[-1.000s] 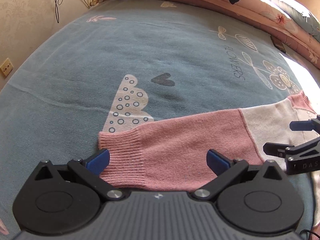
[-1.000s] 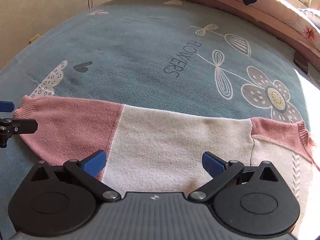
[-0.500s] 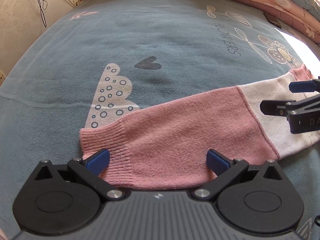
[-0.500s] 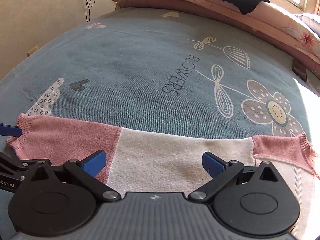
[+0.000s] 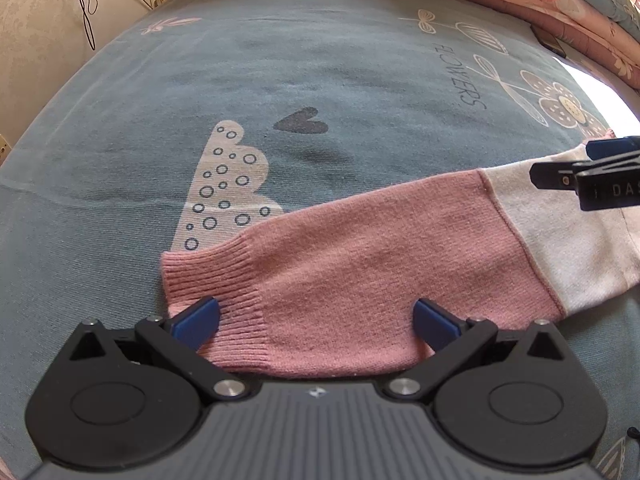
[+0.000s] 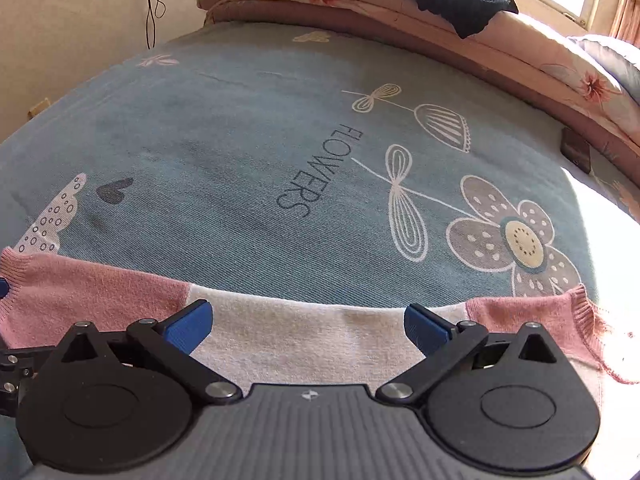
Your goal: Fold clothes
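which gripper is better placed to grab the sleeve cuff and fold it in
Left. The left gripper is open with the ribbed pink cuff beside its fingertips; the right gripper sits open over the white section, further up the sleeve.

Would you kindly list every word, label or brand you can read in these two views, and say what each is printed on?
"FLOWERS" is printed on the blue bedspread, beside the drawn flower; it also shows in the left wrist view.
"DAS" is on the right gripper, cut off at the picture's edge.
Nothing else is readable.
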`<state>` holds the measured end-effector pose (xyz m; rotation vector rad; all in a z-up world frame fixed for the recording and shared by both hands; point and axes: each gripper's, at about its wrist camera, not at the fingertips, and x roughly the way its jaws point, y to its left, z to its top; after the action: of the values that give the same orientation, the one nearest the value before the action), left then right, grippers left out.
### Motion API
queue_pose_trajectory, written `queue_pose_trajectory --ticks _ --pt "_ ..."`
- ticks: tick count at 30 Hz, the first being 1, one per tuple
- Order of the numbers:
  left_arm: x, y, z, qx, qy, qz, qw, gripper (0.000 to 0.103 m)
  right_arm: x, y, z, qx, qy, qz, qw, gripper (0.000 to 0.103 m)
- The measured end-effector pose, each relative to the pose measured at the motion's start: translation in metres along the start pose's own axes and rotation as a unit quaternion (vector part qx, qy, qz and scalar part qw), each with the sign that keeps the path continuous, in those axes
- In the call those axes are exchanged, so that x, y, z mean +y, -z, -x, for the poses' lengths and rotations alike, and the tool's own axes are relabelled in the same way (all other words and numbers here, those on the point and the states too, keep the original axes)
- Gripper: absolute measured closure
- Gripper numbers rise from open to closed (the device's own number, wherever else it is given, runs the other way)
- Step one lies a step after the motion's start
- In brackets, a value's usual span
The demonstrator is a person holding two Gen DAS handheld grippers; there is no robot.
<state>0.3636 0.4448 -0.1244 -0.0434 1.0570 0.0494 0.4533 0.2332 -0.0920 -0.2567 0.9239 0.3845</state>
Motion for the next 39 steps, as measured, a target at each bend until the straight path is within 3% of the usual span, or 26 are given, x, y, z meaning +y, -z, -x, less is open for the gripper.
queue_pose_trajectory --ticks 2,6,13,16,21,28,33,39 --pt "0.0 0.001 0.0 -0.003 -0.001 0.001 1.0 0.0 -0.005 0.003 -0.011 0.012 -0.003 -0.01 1.0 0.0" --pt "0.0 0.001 0.0 -0.006 -0.001 -0.002 1.0 0.0 -0.001 -0.006 -0.031 -0.01 -0.013 0.002 1.0 0.0" --pt "0.0 0.001 0.0 -0.007 0.0 -0.004 1.0 0.0 -0.026 0.003 0.003 -0.012 0.022 -0.026 0.999 0.0" --pt "-0.001 0.002 -0.001 -0.009 -0.001 -0.004 1.0 0.0 -0.041 0.011 -0.005 0.004 0.022 -0.05 0.998 0.0" --pt "0.0 0.002 -0.001 -0.01 0.001 -0.008 0.9999 0.0 -0.052 0.0 -0.032 -0.016 0.018 -0.054 0.998 0.0" --pt "-0.001 0.003 0.0 -0.011 -0.002 -0.007 0.9999 0.0 -0.059 0.001 -0.012 -0.026 0.025 -0.05 0.998 0.0" --pt "-0.001 0.004 0.001 -0.015 -0.003 -0.007 0.9999 0.0 -0.068 -0.003 -0.034 -0.007 0.014 -0.075 0.997 0.0" --pt "-0.014 0.001 0.02 -0.037 -0.016 -0.025 0.9989 0.001 -0.06 0.016 0.013 -0.003 0.009 -0.081 0.997 0.0"
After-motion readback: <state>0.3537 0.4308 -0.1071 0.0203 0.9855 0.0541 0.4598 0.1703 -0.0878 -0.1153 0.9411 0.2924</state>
